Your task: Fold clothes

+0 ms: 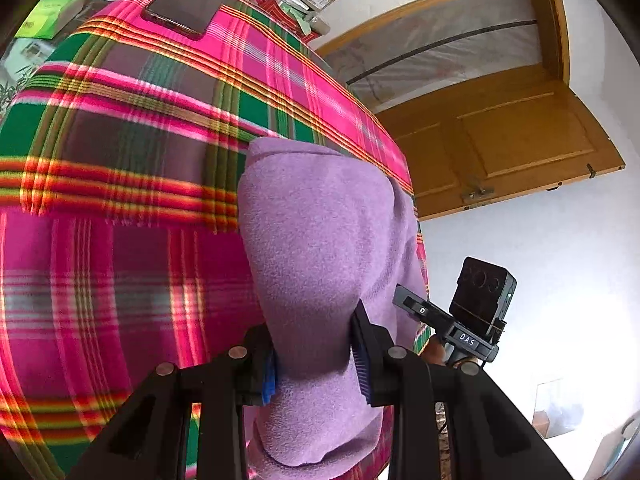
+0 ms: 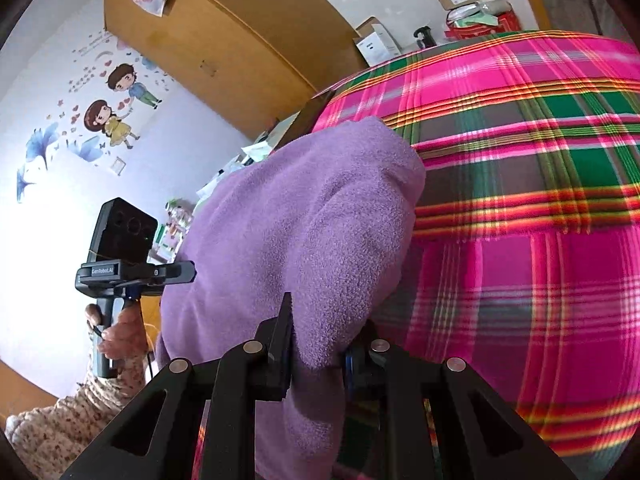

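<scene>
The soft lilac fleece garment (image 1: 320,248) is lifted by its near edge, one bunched corner pinched in each gripper, and its body drapes forward from the fingers to rest on the bright pink, green and orange plaid cloth (image 1: 120,152) that covers the surface below; whether that is a bed or a bench cannot be told. In the left wrist view the left gripper (image 1: 316,364) has its fingers closed on a thick roll of fleece, and the right gripper's body shows just to its right, held by a hand. In the right wrist view the right gripper (image 2: 316,344) pinches a thinner fold, with the left gripper's handle and the hand (image 2: 120,332) on it off to the left. The held edge therefore runs side to side between the two grippers, and the garment's length stretches away from both, its far end lying on the plaid. Judging by this, the fold would carry the near edge forward over that far end, both hands equally placed. A dark flat phone (image 1: 186,6) lies well beyond, and a brown wooden door (image 1: 500,136) stands to the right
</scene>
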The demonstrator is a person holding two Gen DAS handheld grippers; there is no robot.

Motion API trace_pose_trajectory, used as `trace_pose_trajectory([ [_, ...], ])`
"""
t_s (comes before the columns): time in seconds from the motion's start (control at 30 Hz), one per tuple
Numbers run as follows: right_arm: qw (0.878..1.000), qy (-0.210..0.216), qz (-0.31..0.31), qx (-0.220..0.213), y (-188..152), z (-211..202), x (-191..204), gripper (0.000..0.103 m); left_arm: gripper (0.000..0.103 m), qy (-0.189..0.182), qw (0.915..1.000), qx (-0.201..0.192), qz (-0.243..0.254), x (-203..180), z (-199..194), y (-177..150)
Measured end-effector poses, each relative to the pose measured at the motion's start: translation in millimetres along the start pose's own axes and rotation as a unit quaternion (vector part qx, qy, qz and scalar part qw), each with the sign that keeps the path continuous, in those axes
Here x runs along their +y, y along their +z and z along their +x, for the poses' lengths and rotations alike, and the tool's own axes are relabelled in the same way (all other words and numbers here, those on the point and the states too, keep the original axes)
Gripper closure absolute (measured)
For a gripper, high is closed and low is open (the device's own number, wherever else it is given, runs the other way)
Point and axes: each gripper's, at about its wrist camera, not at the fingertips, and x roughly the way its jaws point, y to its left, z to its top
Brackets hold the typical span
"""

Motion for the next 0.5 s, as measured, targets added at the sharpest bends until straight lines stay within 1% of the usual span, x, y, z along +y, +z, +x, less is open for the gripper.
trace_pose_trajectory([
  [0.13, 1.0, -0.013, -0.005, -0.004, 7.4, 9.6, 2.1, 0.084, 0.071, 0.003, 1.0, -0.003, -0.003, -0.5, -5.6, -8.0],
  [0.23, 1.0, -0.026, -0.014, -0.009, 12.8, 16.3, 4.3, 0.084, 0.071, 0.003, 1.0, -0.006, 0.0, 5.2, -10.9, -4.7],
  [0.43, 0.999, -0.039, -0.016, -0.028, 22.8, 27.2, 5.6, 0.084, 0.071, 0.002, 0.9998, -0.016, -0.006, 18.7, -17.2, -3.7],
  [0.5, 0.999, -0.041, -0.015, -0.031, 26.6, 31.8, 5.1, 0.084, 0.071, 0.007, 0.9998, -0.019, -0.005, 20.5, -18.4, -4.2],
])
